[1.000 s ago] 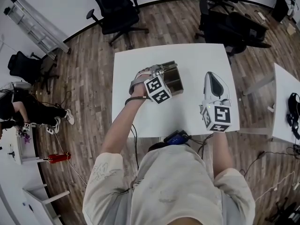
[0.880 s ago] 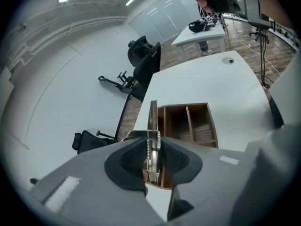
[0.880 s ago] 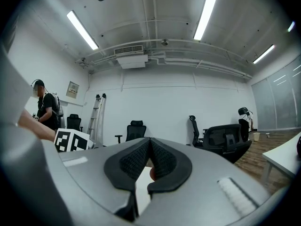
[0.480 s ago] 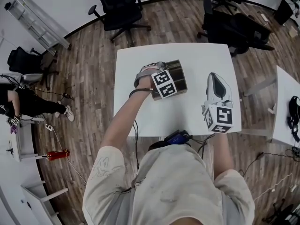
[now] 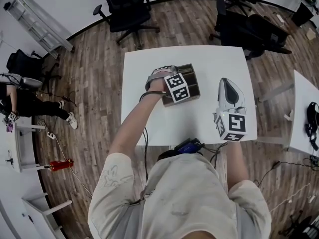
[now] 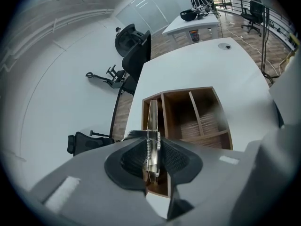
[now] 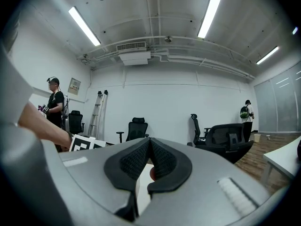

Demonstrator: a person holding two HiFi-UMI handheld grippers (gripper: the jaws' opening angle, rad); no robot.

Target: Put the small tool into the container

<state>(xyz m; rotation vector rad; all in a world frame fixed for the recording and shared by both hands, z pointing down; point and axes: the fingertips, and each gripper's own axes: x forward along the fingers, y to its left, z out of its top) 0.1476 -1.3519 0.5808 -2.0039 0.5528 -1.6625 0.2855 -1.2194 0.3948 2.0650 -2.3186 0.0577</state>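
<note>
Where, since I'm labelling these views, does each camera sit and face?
Head view: on the head, steeply down at the table; torso, arms show.
Left gripper view: on the left claw, down into the container; claw grips the tool.
Right gripper view: on the right claw, level toward chairs; shut claw shows.
Head and left gripper views share container, table.

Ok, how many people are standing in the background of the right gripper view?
2. One person stands at far left beside the ladder; another person stands at far right, wearing a green backpack. The right gripper could hide others lower down.
</note>
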